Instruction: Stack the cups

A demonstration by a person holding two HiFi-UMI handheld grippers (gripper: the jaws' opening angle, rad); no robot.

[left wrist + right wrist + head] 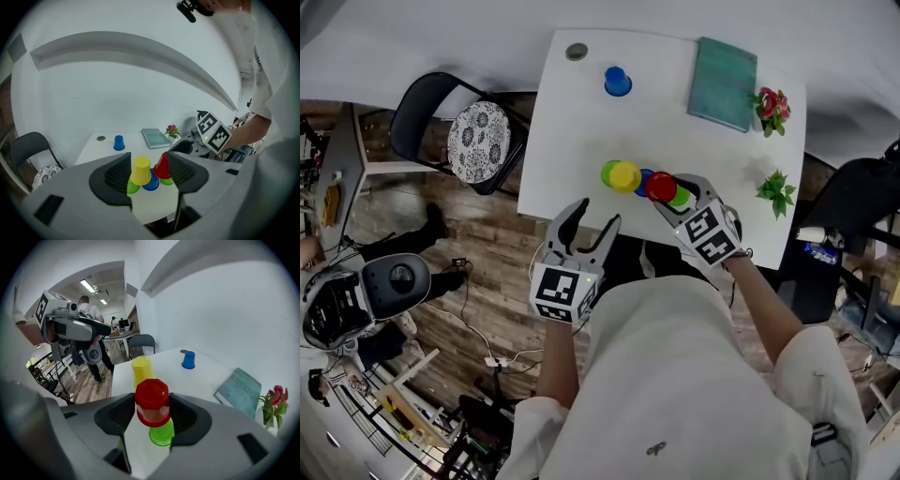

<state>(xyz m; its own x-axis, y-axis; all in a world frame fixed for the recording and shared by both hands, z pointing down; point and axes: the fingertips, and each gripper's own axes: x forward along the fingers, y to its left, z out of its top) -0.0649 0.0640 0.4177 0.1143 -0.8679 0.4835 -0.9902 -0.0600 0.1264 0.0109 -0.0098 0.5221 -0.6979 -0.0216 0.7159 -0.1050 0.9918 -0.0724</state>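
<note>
Upside-down cups cluster near the white table's (581,131) front edge. A yellow cup (625,176) sits on a green cup (608,172), with a blue cup (645,182) beside it. My right gripper (673,194) is shut on a red cup (661,187), which it holds just above a second green cup (681,198). In the right gripper view the red cup (152,401) fills the gap between the jaws, over the green cup (161,434). My left gripper (597,216) hangs open and holds nothing, just off the table's front edge. Another blue cup (618,82) stands alone at the far side.
A teal book (723,82), a small pot of flowers (772,108) and a green plant (776,190) occupy the table's right side. A grey disc (577,52) lies at the far left corner. A black chair with a patterned cushion (479,141) stands left of the table.
</note>
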